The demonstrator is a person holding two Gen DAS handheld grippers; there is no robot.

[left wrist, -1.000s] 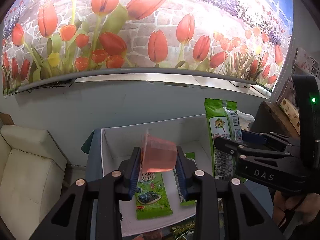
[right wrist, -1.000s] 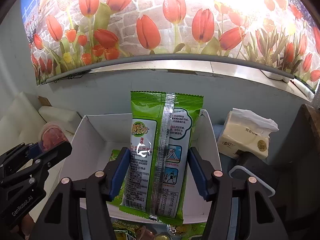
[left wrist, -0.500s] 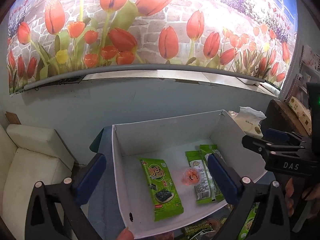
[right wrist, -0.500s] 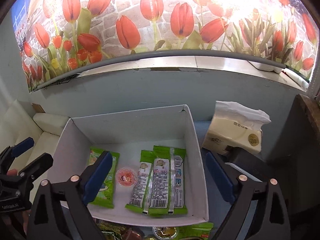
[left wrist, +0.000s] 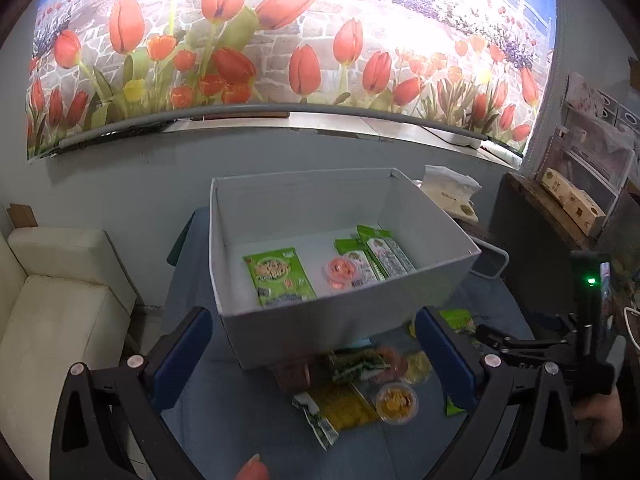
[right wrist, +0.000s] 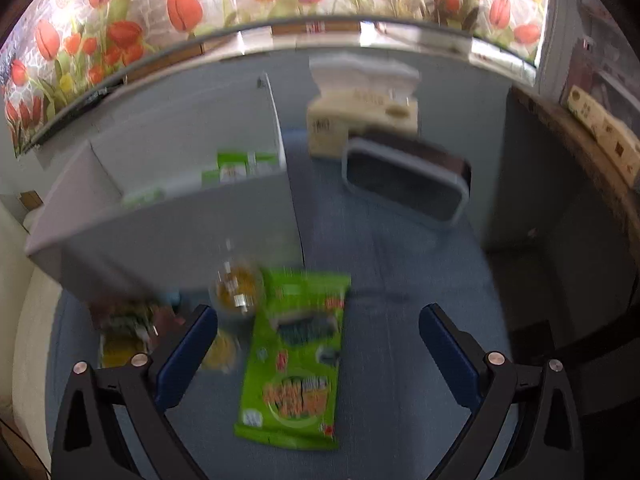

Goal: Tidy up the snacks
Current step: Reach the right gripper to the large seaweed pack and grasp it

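Note:
A white box (left wrist: 344, 320) stands on the blue table and holds a green seaweed pack (left wrist: 278, 276), a pink jelly cup (left wrist: 340, 270) and long green packs (left wrist: 380, 258). My left gripper (left wrist: 316, 356) is open and empty, in front of the box, above loose snacks: a yellow pack (left wrist: 340, 406) and an orange jelly cup (left wrist: 396, 400). My right gripper (right wrist: 316, 352) is open and empty above a green seaweed pack (right wrist: 298, 360) on the table. Yellow jelly cups (right wrist: 236, 288) lie left of that pack. The box (right wrist: 180, 232) is at left in the blurred right wrist view.
A tissue pack (right wrist: 360, 120) and a grey-rimmed tray (right wrist: 404, 184) stand right of the box. A cream sofa (left wrist: 52, 320) is left of the table. A dark shelf (left wrist: 560, 224) with cartons is at right. The right gripper's body (left wrist: 560, 356) shows in the left wrist view.
Both grippers opened and let go: the pink jelly cup and the long green pack now lie in the box. Both grippers then pulled back and tilted down toward the loose snacks.

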